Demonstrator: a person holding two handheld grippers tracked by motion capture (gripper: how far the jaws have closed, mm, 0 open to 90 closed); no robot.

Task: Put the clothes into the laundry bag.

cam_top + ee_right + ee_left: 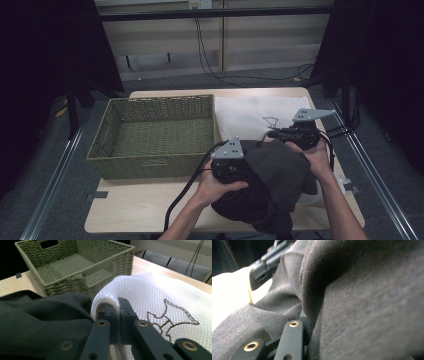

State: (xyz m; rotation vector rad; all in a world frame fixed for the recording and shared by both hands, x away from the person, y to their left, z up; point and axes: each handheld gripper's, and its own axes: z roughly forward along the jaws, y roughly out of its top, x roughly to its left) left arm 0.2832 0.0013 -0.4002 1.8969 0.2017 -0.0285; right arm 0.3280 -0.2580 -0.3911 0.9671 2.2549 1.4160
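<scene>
**poster1:** Dark grey soft fabric garment (pixel 367 305) is right up against the lens in the left gripper view; folds bunched all around the black jaws; left gripper (pixel 231 167) is buried in it near the front edge of the desk (pixel 135 205), jaws partly closed with cloth between them, so I'd call that a grip on the garment; same read?

**poster2:** yep; high view has the garment heaped at the front right of the light wooden desk, draped over the near part of the white mesh laundry bag (pixel 160 295) with the brown outline stitched on it; right gripper (pixel 119 315) is nearly fully closed, pinching the rolled rim of that bag, jaws tight on the hem; garment sits just to its left, touching the bag

**poster1:** and the green woven rectangular basket (pixel 160 132) sits at the left of the desk, just beside the bag; both hands low over the pile
</scene>
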